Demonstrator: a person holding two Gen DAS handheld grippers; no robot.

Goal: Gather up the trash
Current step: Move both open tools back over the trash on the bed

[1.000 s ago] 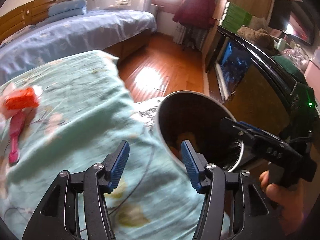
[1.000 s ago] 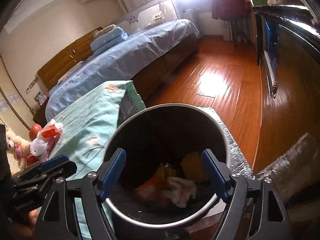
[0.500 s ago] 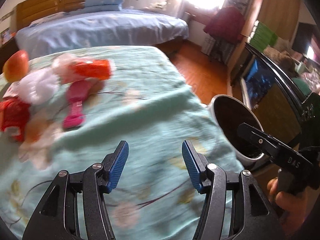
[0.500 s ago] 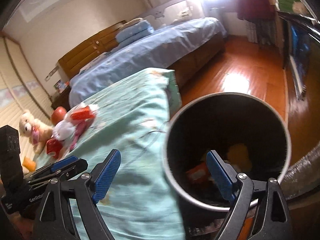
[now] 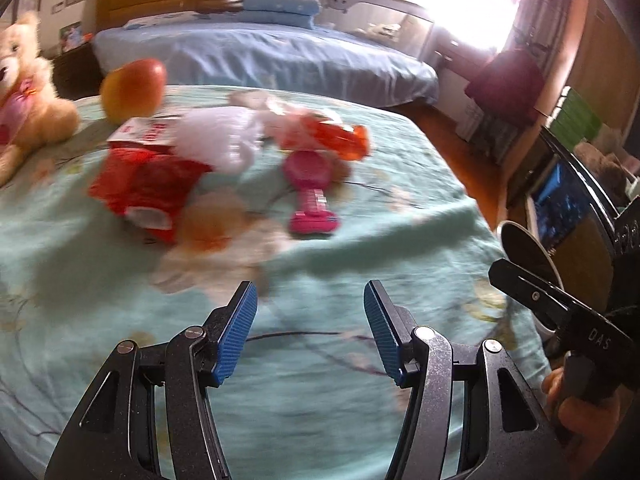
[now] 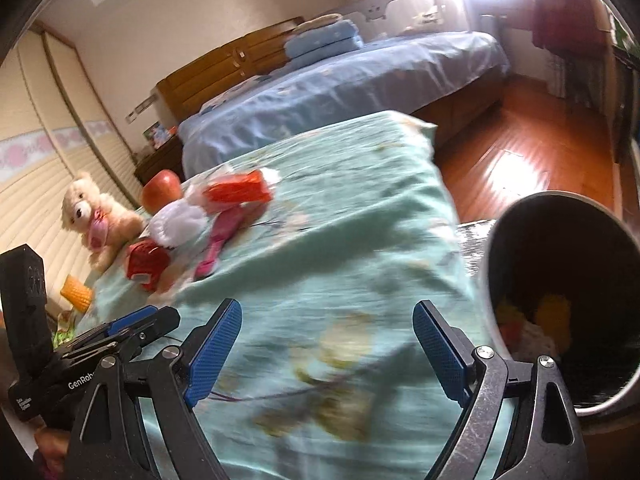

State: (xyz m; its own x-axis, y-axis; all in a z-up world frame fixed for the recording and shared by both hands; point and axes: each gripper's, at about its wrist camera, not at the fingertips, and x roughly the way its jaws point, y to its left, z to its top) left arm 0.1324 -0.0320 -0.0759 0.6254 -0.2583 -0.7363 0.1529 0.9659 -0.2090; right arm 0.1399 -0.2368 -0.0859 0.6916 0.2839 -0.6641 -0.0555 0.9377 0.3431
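A pile of trash lies on the green bedspread (image 5: 360,380): a red snack bag (image 5: 148,184), a white crumpled wad (image 5: 216,140), an orange wrapper (image 5: 332,140) and a pink brush (image 5: 310,188). The pile also shows in the right wrist view, with the orange wrapper (image 6: 236,190) on top. My left gripper (image 5: 310,334) is open and empty, short of the pile. My right gripper (image 6: 326,346) is open and empty over the bedspread. The metal trash bin (image 6: 560,320) stands to its right with scraps inside; its rim (image 5: 524,244) shows in the left wrist view.
An apple (image 5: 134,88) and a teddy bear (image 5: 24,96) sit behind the pile. A corn cob toy (image 6: 76,292) lies at the left. A blue bed (image 5: 260,56) stands beyond. Wood floor (image 6: 532,152) and a dark cabinet (image 5: 576,208) are on the right.
Both grippers have swung left, away from the bin and toward the trash pile. The bin has slid to the right edge of both views. Both grippers stayed open.
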